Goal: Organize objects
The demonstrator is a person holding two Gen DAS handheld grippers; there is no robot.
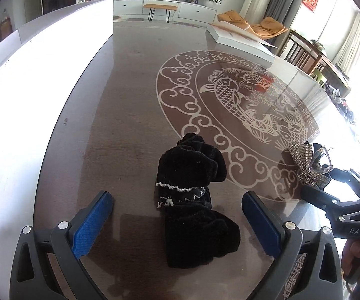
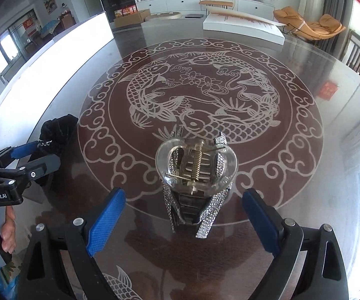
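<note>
Half hidden behind the left tool (image 2: 43, 155) in the right view: black velvet pouch (image 1: 195, 200), long axis running away along the tabletop (image 1: 120, 115). Rhinestone hair claw (image 2: 196, 175) standing between the spread, empty pads of the right tool (image 2: 183, 215), bow tails toward the camera. Left tool likewise spread, pinching nothing.

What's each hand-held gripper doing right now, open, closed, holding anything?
Left hand-held gripper: open, holding nothing; black fabric bundle lies between its fingers.
Right hand-held gripper: open, holding nothing; rhinestone hair claw clip sits between its fingers, untouched.
</note>
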